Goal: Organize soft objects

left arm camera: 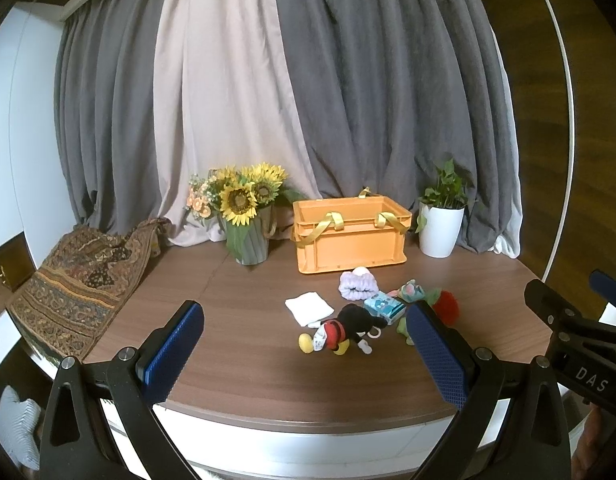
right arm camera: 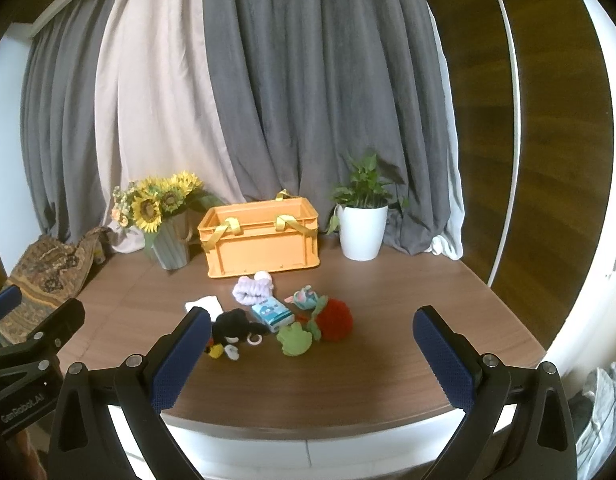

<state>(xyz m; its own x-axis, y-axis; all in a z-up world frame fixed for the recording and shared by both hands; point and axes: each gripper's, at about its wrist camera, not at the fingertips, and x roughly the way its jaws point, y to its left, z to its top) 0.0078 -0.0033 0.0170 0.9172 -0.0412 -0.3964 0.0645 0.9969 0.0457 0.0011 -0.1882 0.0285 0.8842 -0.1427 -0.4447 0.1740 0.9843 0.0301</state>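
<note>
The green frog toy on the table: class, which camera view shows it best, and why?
The right wrist view: the green frog toy lies fully visible in front of the red pompom. In the left wrist view, the left gripper finger hides most of it.

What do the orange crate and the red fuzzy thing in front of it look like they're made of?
The orange crate looks like rigid moulded plastic with a matte finish: straight ribbed walls and a stiff rim, with yellow fabric-like straps. The red fuzzy thing looks like plush or yarn, since its outline is soft and shaggy; the exact fibre can't be told.
</note>
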